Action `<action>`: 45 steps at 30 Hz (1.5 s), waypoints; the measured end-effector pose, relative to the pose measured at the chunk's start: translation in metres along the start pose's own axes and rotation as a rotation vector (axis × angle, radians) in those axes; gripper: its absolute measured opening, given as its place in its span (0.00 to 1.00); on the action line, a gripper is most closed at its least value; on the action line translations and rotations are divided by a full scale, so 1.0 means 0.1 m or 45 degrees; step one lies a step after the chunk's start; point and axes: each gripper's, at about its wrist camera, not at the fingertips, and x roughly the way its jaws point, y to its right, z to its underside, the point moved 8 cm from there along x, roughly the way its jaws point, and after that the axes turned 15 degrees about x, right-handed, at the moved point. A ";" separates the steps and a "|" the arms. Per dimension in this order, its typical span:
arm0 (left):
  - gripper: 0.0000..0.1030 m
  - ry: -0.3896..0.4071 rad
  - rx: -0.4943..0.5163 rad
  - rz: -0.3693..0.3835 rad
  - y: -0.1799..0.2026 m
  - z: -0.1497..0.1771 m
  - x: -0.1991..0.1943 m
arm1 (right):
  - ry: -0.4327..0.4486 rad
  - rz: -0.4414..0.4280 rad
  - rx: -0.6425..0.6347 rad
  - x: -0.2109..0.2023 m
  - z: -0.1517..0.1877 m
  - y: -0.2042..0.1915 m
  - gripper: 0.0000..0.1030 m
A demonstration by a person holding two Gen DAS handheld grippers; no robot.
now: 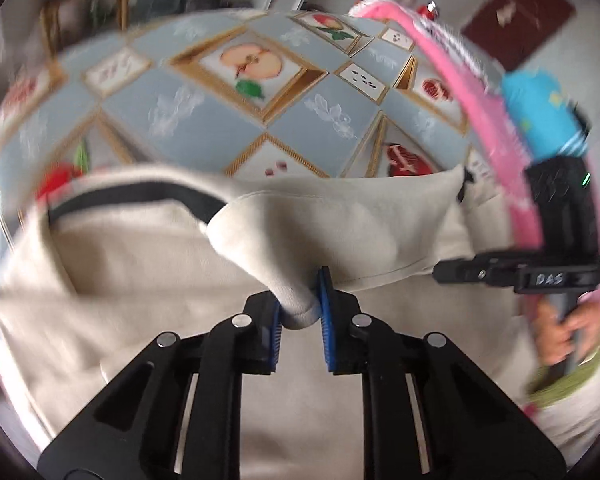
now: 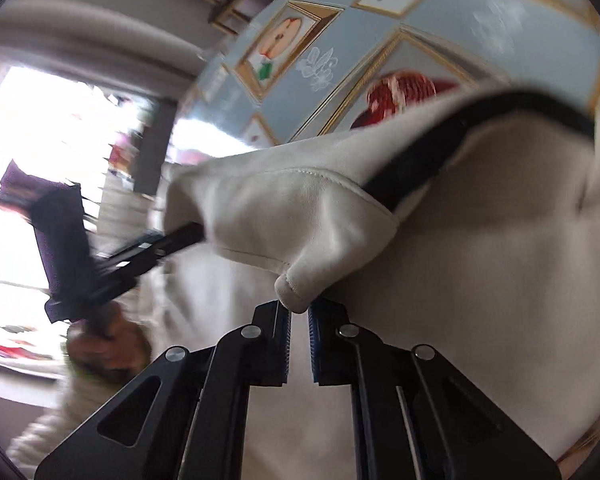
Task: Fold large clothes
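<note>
Fruit-print tablecloth (image 1: 236,120) lies beyond our left claw (image 1: 299,312), clenched on the cream garment (image 1: 180,264); only the right view shows our right claw (image 2: 299,312) pinching its corner.

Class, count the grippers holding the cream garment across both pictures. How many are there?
2. The left gripper pinches a bunched fold of the cream garment near its dark collar. The right gripper clamps another fold tip, further along the same edge. None seems hidden.

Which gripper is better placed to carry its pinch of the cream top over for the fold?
Left, probably. The left gripper has a thick bunch of the cream top deep between its pads. The right gripper pinches only the very tip of a corner, likelier to slip.
</note>
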 end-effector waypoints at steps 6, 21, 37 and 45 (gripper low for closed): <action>0.15 -0.015 0.120 -0.169 -0.12 -0.31 0.18 | 0.075 0.148 -0.074 0.08 -0.42 -0.09 0.07; 0.15 -0.055 0.265 -0.172 -0.01 0.04 0.13 | 0.286 0.288 -0.201 -0.51 -0.11 0.11 0.47; 0.17 -0.011 0.135 -0.110 -0.10 0.08 0.09 | 0.174 0.075 -0.317 0.18 -0.08 -0.60 0.09; 0.19 0.189 0.055 -0.098 -0.27 0.06 -0.44 | 0.110 0.084 -0.329 0.23 -0.02 -0.52 0.02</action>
